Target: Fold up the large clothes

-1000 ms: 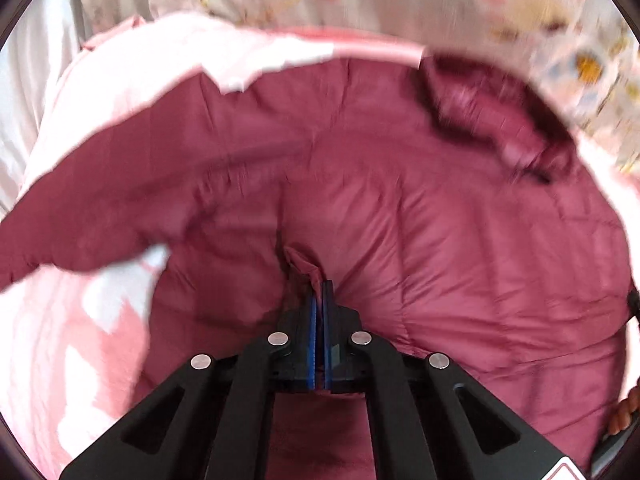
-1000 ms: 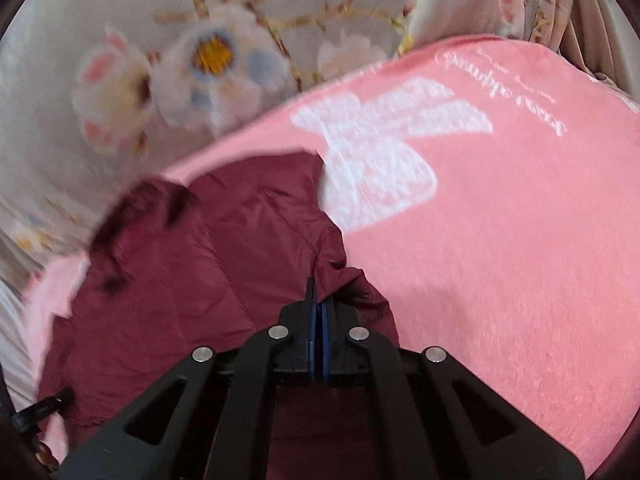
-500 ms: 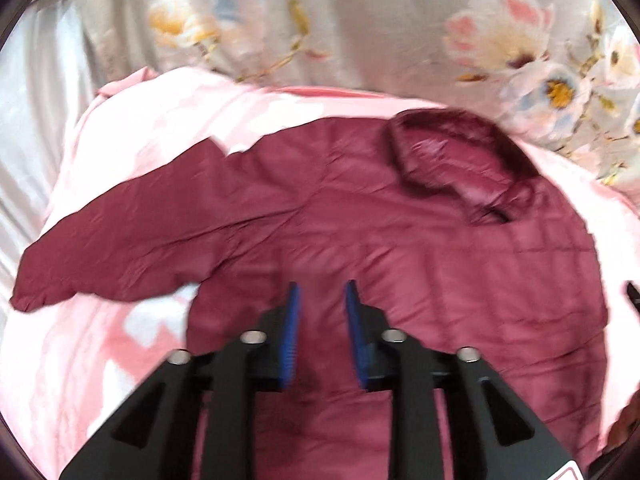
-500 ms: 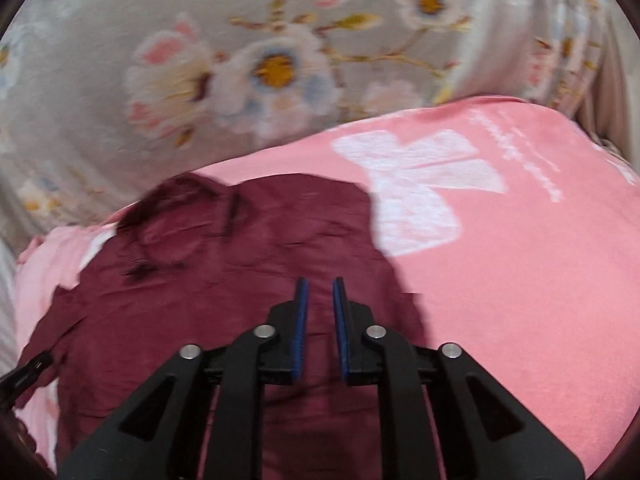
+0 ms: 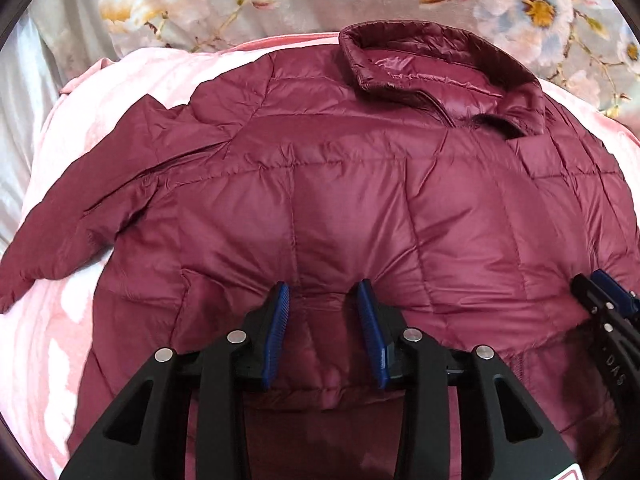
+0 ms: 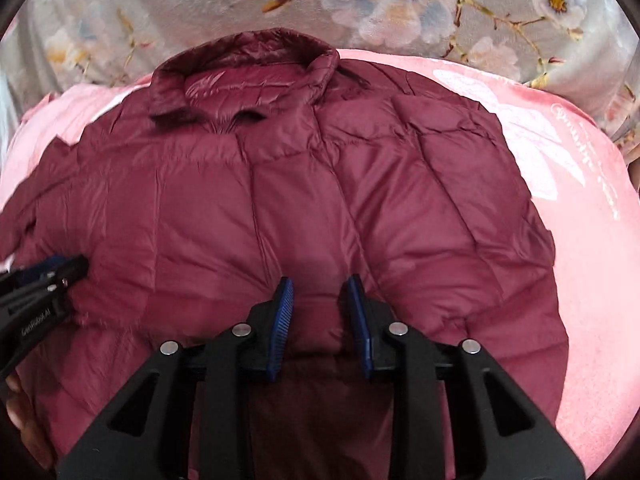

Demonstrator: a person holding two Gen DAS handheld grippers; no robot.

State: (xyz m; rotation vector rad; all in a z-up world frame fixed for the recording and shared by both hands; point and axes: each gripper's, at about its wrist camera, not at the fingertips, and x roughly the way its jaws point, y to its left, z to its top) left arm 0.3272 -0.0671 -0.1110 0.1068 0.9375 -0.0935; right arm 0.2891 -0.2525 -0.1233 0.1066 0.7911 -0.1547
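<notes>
A maroon quilted puffer jacket (image 5: pixel 340 200) lies spread flat on a pink blanket (image 5: pixel 60 340), collar (image 5: pixel 432 64) at the far side. One sleeve (image 5: pixel 80 208) stretches out to the left. It also fills the right wrist view (image 6: pixel 300 200), where the right side is folded in. My left gripper (image 5: pixel 323 300) is open and empty just above the jacket's lower part. My right gripper (image 6: pixel 319 292) is open and empty above the lower part too. Each gripper shows at the edge of the other's view: the right one (image 5: pixel 604 300), the left one (image 6: pixel 48 280).
The pink blanket (image 6: pixel 592 280) with white butterfly print and lettering covers the bed. A grey floral fabric (image 6: pixel 360 0) rises behind the collar. White cloth (image 5: pixel 16 100) lies at the far left.
Both grippers let go of the jacket fabric and opened wide. They pulled back, so the whole jacket now lies flat in view.
</notes>
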